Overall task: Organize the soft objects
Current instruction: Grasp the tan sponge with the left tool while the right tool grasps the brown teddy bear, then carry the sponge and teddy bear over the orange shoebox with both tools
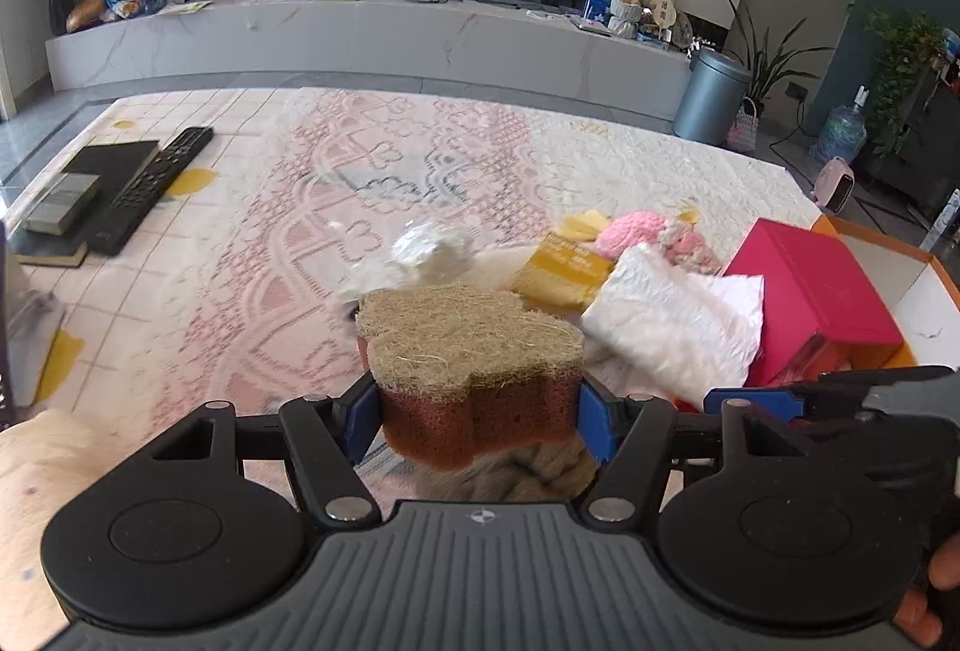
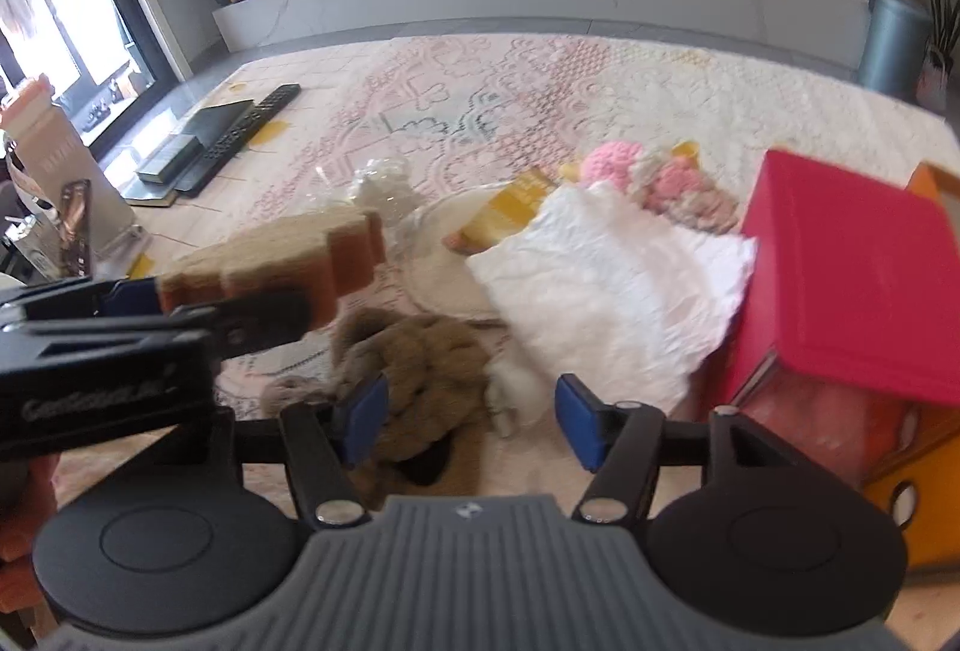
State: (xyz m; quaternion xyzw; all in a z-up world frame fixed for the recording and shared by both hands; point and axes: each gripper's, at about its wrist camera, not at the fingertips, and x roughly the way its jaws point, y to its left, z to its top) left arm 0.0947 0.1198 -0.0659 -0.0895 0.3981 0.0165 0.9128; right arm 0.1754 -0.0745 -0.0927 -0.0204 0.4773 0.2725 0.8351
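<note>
The left tongs (image 1: 477, 405) are clamped on the sponge (image 1: 474, 351), lifted off the table (image 1: 240, 231); next, I judge, it goes to the orange bin (image 2: 924, 459). The right tongs (image 2: 468, 417) hang released above the brown plush (image 2: 414, 363)

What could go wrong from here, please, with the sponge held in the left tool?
1. The sponge is pinched only at its near end, so it may slip out.
2. The left tool sits close beside the right tool; they could collide.
3. The brown fuzzy item below might snag.
</note>
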